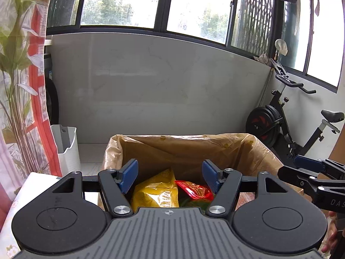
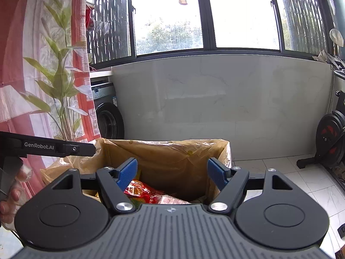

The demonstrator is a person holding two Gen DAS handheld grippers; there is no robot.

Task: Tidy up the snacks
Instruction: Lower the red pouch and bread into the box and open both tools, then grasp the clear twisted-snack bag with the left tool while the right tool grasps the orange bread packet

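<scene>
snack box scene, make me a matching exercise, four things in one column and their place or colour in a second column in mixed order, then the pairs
Things
1. yellow snack bag
2. exercise bike
3. washing machine
4. white bin

Places
A. on the floor left of the lined box, beside the curtain
B. inside the lined box, next to a red snack packet
C. half hidden behind the curtain, under a counter
D. by the windows, right of the box

Pairs: 1-B, 2-D, 3-C, 4-A
</scene>
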